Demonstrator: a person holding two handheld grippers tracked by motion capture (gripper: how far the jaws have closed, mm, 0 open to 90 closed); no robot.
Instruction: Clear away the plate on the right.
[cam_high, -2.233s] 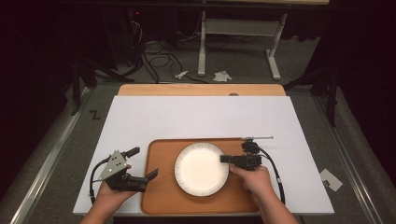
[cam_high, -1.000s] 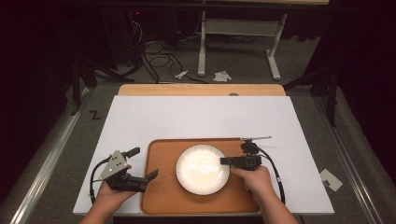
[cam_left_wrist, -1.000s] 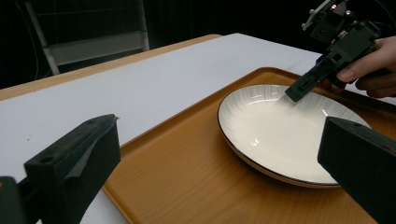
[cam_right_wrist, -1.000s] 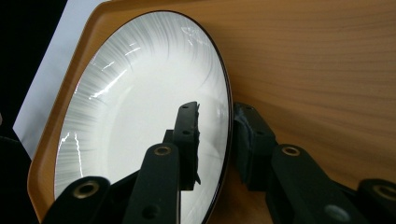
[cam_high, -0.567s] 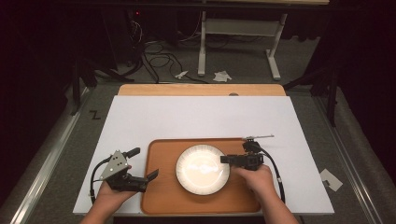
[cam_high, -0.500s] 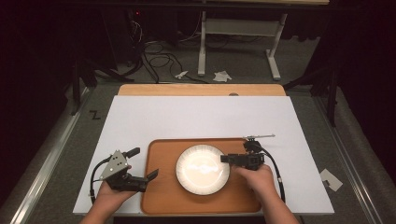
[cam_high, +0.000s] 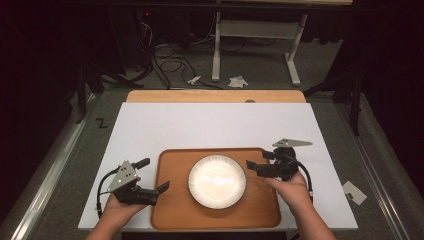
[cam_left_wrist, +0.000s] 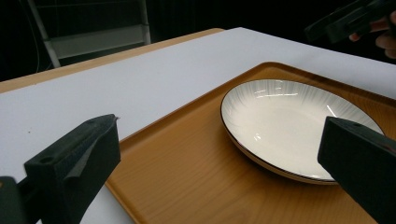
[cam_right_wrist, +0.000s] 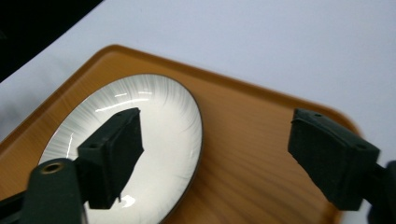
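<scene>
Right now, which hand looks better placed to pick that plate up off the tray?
Probably the right. The right gripper hangs just above the plate rim, fingers just opened with nothing between them. The left gripper, also open, sits at the tray edge, farther off.

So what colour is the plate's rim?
Dark, a thin line around the white plate; clearest in the right gripper view.
</scene>
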